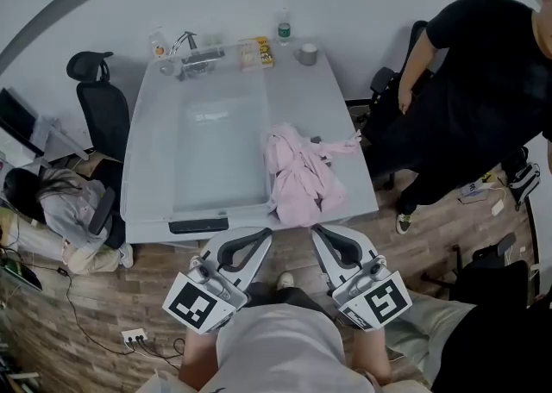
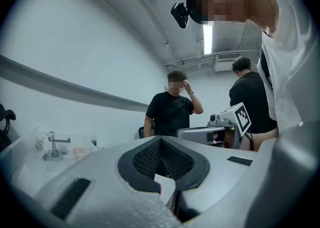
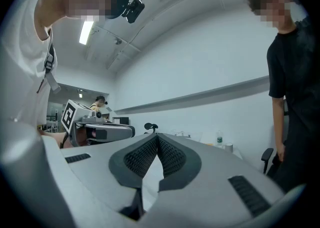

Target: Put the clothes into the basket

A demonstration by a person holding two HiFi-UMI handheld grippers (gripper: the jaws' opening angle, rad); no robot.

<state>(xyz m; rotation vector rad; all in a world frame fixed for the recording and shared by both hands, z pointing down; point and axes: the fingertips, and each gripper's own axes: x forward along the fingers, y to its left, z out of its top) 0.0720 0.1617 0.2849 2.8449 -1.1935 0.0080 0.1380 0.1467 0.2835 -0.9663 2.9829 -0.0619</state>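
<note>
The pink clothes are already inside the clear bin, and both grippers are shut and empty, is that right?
No. The pink clothes lie on the table beside the clear bin, not inside it; the head view shows that. The left gripper and right gripper are indeed shut and empty.

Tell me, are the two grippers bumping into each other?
Apart. The head view shows bare floor between the left gripper and the right gripper.
</note>
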